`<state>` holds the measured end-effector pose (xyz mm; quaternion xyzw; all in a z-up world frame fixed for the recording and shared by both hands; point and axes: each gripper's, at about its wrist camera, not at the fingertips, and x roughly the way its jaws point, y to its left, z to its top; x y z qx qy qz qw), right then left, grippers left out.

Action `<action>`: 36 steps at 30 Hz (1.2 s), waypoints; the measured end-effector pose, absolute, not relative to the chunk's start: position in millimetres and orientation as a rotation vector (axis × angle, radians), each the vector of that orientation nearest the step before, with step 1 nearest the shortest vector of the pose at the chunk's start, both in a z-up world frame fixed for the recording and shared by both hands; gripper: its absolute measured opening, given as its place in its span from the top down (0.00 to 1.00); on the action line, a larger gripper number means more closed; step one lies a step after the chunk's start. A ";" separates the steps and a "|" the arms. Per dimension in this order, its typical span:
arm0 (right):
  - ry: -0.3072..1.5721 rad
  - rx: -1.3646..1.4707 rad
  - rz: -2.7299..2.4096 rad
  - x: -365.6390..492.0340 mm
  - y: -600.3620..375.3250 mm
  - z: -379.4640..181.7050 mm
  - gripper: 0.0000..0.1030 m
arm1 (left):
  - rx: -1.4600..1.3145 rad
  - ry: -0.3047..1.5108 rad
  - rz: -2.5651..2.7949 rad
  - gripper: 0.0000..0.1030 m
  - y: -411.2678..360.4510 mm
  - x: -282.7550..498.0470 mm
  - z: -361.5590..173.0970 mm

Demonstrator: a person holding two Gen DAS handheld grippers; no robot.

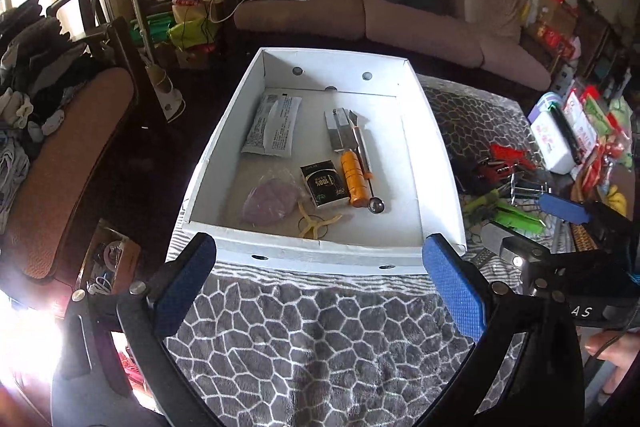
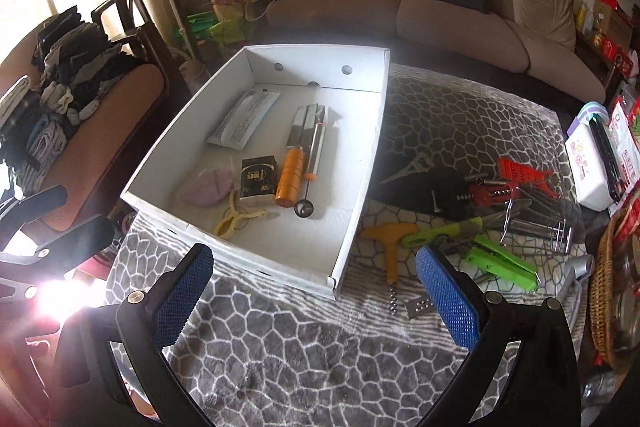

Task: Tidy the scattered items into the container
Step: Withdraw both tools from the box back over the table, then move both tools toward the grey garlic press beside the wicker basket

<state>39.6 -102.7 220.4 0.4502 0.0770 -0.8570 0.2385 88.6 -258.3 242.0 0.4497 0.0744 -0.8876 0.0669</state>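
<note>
The white cardboard box (image 1: 224, 147) sits on the tabletop, on a grey blanket with a white cell pattern (image 1: 320, 339), its open top facing up. Inside it lie a white sachet (image 1: 272, 127) near the far left, a silver peeler (image 1: 340, 131) toward the middle, an orange-handled tool (image 1: 354, 175) beside a steel melon baller (image 1: 370, 183), a small black packet (image 1: 324, 183), a clear bag with something purple (image 1: 270, 201) in it, and a pale yellow clip (image 1: 316, 223) close to the near wall.

To the right of the box, still on the blanket, scattered items remain: an orange-handled corkscrew (image 2: 390, 247), a green stapler (image 2: 504, 263), a green-handled tool (image 2: 440, 231), a red corkscrew (image 2: 492, 193), a red grater-like piece (image 2: 520, 169) and some wire utensils (image 2: 536, 223).

The left hand-held gripper (image 1: 320, 287) hovers above the near edge of the box, jaws spread wide and empty. The right hand-held gripper (image 2: 316, 299) hovers over the blanket near the box's front right corner, likewise released with nothing between its blue pads (image 2: 448, 299).

A brown sofa (image 2: 460, 11) stands behind the tabletop.
</note>
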 end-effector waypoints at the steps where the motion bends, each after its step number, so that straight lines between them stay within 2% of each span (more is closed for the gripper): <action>1: 0.203 1.229 -2.353 43.1 -96.8 222.5 0.00 | 1.353 0.212 -2.676 0.00 -252.6 92.7 244.6; 8: 0.167 1.208 -2.403 61.2 -43.2 226.5 0.00 | 1.342 0.197 -2.714 0.00 -207.1 110.0 248.3; 14: 0.172 1.228 -2.471 70.1 20.3 209.2 0.00 | 1.338 0.163 -2.782 0.00 -144.1 111.6 238.4; 19: 0.103 1.276 -2.515 67.9 86.3 190.8 0.00 | 1.381 0.145 -2.840 0.00 -85.1 101.9 223.0; 25: 0.193 1.277 -2.494 74.6 137.6 165.6 0.00 | 1.422 0.173 -2.957 0.00 -16.7 90.3 196.6; 28: 0.150 1.321 -2.494 70.4 169.4 147.0 0.00 | 1.475 0.150 -2.984 0.00 11.5 81.1 176.7; 36: 0.186 1.358 -2.567 43.2 236.3 108.0 0.00 | 1.531 0.173 -2.988 0.00 42.3 57.1 123.1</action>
